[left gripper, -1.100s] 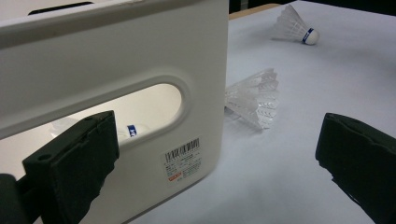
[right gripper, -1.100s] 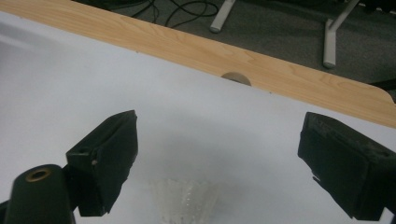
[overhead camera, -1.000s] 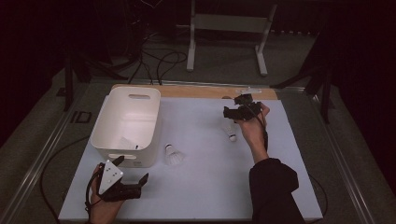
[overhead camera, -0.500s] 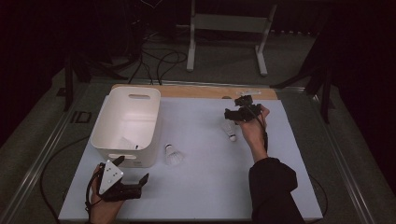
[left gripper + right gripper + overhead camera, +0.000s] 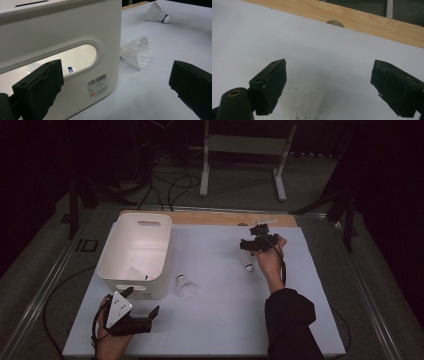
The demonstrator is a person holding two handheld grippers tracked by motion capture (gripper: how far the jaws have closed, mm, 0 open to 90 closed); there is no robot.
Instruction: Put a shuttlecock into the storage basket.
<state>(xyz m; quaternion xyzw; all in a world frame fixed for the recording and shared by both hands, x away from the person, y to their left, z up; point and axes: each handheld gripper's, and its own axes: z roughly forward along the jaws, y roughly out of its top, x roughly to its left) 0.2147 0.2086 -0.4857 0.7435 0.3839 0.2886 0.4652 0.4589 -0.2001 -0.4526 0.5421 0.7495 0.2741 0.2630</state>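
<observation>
Two shuttlecocks still loose on the surface (image 5: 300,320); right gripper (image 5: 258,243) has dropped slightly over the far shuttlecock (image 5: 247,262), fingers wide open and empty, grab looks next; left gripper (image 5: 141,319) idles open beside bin (image 5: 134,245).

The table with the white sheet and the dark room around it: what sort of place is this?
Probably a lab or recording bench, not a home. A person works over the white table with a handheld gripper that trails a cable, more cables run across the floor behind, and a bare metal stand is parked there.
</observation>
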